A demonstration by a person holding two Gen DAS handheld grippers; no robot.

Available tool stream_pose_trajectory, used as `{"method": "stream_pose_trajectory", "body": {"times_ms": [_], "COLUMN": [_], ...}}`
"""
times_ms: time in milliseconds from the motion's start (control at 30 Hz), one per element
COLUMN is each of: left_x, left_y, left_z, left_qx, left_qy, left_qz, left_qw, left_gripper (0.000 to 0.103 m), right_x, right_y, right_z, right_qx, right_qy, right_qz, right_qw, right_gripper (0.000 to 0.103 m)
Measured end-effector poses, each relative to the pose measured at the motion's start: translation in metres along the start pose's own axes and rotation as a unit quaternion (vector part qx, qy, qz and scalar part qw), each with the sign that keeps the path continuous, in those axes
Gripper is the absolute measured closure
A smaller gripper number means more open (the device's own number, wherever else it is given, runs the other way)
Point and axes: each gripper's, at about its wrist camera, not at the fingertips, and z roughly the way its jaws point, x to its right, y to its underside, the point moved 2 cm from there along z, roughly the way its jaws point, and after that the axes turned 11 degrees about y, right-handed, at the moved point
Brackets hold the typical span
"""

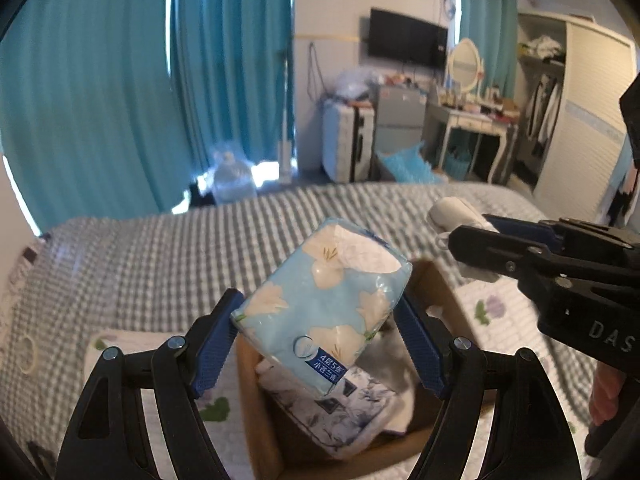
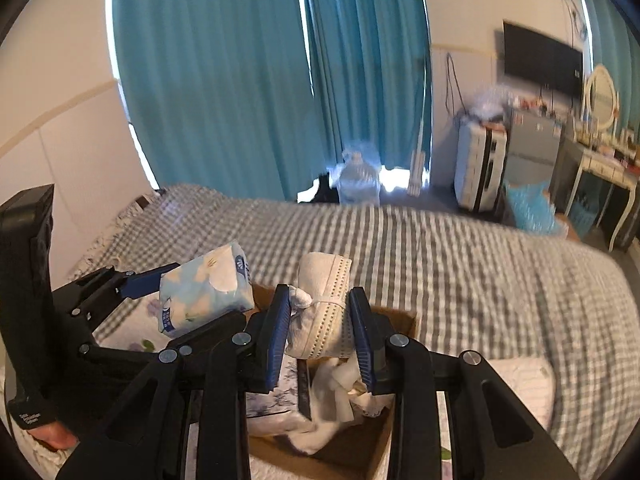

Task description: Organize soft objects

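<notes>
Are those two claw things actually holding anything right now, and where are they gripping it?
Yes. The left gripper clamps a blue flowered tissue pack across its lower sides. The right gripper pinches a rolled white cloth around its middle.

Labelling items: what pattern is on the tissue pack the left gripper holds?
The soft plastic tissue pack is light blue with cream-white flowers, clearest in the left wrist view.

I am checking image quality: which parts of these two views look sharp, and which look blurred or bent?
Left wrist view: tissue pack in the left hand-held gripper is sharp; bed cover is smeared; curtains bow from fisheye. Right wrist view: rolled cloth in the right hand-held gripper is sharp; the bed cover streaks; daylight glares under the curtains.
</notes>
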Motion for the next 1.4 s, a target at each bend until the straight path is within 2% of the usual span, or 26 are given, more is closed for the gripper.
{"method": "stream_pose_trajectory", "body": {"times_ms": [233,367,433,467,500,600,667,800,900,1067,1233,1333,1400], "left_x": [-0.001,0.006,0.011,0.013,0.014,0.016,0.018,0.024,0.036,0.071,0.106,0.123,0.134], "left_y": [0.02,0.025,0.026,0.026,0.025,0.022,0.018,0.002,-0.012,-0.037,-0.047,-0.04,-0.033], "left_z": [0.042,0.047,0.047,0.047,0.047,0.043,0.033,0.001,-0.031,-0.119,-0.218,-0.273,-0.307], "left_qx": [-0.035,-0.036,-0.034,-0.034,-0.033,-0.032,-0.023,-0.006,0.015,0.083,0.161,0.208,0.245], "left_qy": [0.003,0.005,0.01,0.015,0.013,-0.023,-0.027,-0.028,-0.035,-0.035,-0.038,-0.041,-0.042], "left_qz": [0.005,0.015,0.017,0.018,0.021,0.024,0.016,0.0,0.007,0.035,0.059,0.067,0.073], "left_qw": [0.9994,0.9992,0.9992,0.9991,0.9991,0.9989,0.9992,0.9996,0.9993,0.9953,0.9844,0.975,0.9657], "left_gripper": [0.026,0.026,0.026,0.025,0.024,0.02,0.02,0.02,0.02,0.02,0.019,0.0,0.0], "right_x": [0.011,0.014,0.017,0.018,0.019,0.024,0.027,0.036,0.041,0.036,0.026,0.019,0.014], "right_y": [0.03,0.036,0.035,0.034,0.032,0.025,0.02,0.009,-0.002,-0.022,-0.031,-0.027,-0.022], "right_z": [0.067,0.074,0.074,0.073,0.07,0.056,0.042,0.0,-0.042,-0.132,-0.244,-0.306,-0.342], "right_qx": [-0.053,-0.055,-0.055,-0.054,-0.05,-0.037,-0.026,-0.002,0.019,0.065,0.134,0.169,0.189], "right_qy": [-0.009,0.008,0.013,0.015,0.018,0.021,0.024,0.033,0.039,0.055,0.062,0.063,0.062], "right_qz": [0.012,0.012,0.016,0.019,0.022,0.034,0.038,0.045,0.05,0.036,0.04,0.038,0.032], "right_qw": [0.998,0.998,0.998,0.998,0.998,0.999,0.999,0.998,0.998,0.996,0.988,0.983,0.98], "right_gripper": [0.073,0.071,0.062,0.049,0.042,0.042,0.042,0.042,0.042,0.042,0.036,0.033,0.028]}}
